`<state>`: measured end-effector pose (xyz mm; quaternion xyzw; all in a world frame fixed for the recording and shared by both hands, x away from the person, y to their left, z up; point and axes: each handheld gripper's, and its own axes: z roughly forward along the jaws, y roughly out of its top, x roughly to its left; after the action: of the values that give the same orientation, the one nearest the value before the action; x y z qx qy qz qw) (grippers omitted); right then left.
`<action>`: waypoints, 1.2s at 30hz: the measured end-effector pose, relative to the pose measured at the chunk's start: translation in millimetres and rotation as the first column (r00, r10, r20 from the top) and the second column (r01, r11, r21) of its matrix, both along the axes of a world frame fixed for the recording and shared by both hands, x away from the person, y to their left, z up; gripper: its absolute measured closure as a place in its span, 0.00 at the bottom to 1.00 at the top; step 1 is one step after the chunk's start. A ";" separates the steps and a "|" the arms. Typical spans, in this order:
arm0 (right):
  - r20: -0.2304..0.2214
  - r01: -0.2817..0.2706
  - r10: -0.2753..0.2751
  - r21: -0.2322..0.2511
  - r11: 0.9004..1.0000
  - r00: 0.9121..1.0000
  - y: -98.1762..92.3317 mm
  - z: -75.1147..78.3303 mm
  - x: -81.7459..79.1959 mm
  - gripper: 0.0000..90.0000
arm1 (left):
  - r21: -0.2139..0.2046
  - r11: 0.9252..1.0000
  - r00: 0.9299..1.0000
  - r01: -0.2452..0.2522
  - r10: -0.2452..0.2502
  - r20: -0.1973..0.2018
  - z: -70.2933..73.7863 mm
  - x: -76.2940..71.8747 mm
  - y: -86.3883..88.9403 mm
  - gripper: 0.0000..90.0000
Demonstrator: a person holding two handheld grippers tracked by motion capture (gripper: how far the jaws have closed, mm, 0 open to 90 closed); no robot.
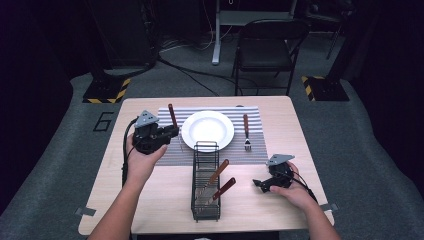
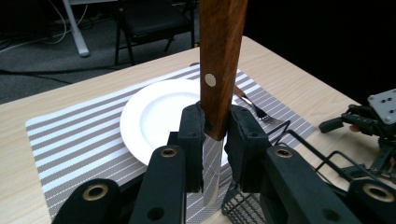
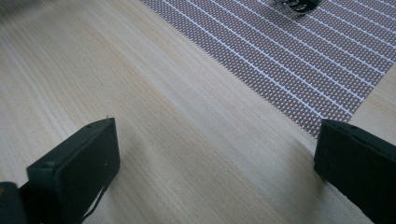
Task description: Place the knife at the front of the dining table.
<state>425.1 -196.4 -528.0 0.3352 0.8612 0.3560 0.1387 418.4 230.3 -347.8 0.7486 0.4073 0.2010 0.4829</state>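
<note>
My left gripper (image 1: 172,131) is clamped on a wooden-handled knife (image 2: 219,70); both pads pinch the lower end of the handle where it meets the blade, handle up, blade hanging down between the jaws. It hovers over the left part of the striped placemat (image 1: 170,152), which lies along the far edge of the tabletop (image 1: 150,195).

Just right of the held knife, at the middle of the placemat, sits the white plate (image 1: 207,130). A black wire caddy (image 1: 205,182) stands in front of the plate, its far end overlapping the placemat's near edge and running toward the near edge of the tabletop. Two more wooden-handled knives (image 1: 216,184) lie in it, handles angled up to the right.

Right of the plate, a fork (image 1: 246,131) with a wooden handle lies on the placemat, tines toward me.

My right gripper (image 1: 260,184) is near the right edge of the tabletop, just beside the caddy, low over bare wood with its jaws spread wide and nothing between them. In the right gripper view the placemat's corner lies ahead of the jaws.
</note>
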 end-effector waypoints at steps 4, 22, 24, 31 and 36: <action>0.001 0.000 0.000 0.000 1.000 1.000 0.0 0.0 0.1 0.00 | 0.009 1.000 1.000 -0.024 0.024 -0.006 -6.7 4.4 3.3 0.85; 0.003 -0.003 0.003 -0.001 1.000 1.000 -0.2 0.0 0.3 0.00 | 0.010 0.992 0.991 -0.127 0.127 -0.047 -33.3 22.8 17.6 0.85; 0.001 0.000 0.000 0.000 1.000 1.000 0.0 0.0 0.1 0.00 | 0.014 0.990 0.989 -0.138 0.138 -0.048 -36.5 24.6 19.2 0.85; 0.000 0.000 0.000 0.000 1.000 1.000 0.0 0.0 0.0 0.00 | 0.037 0.984 0.982 -0.175 0.177 -0.064 -49.9 32.6 21.8 0.85; 0.000 0.000 0.000 0.000 1.000 1.000 0.0 0.0 0.0 0.00 | 0.045 0.981 0.979 -0.189 0.192 -0.073 -55.7 36.7 23.1 0.85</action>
<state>425.1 -196.4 -528.0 0.3351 0.8612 0.3560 0.1388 455.0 253.4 -403.5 0.7225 0.4914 0.2253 0.4310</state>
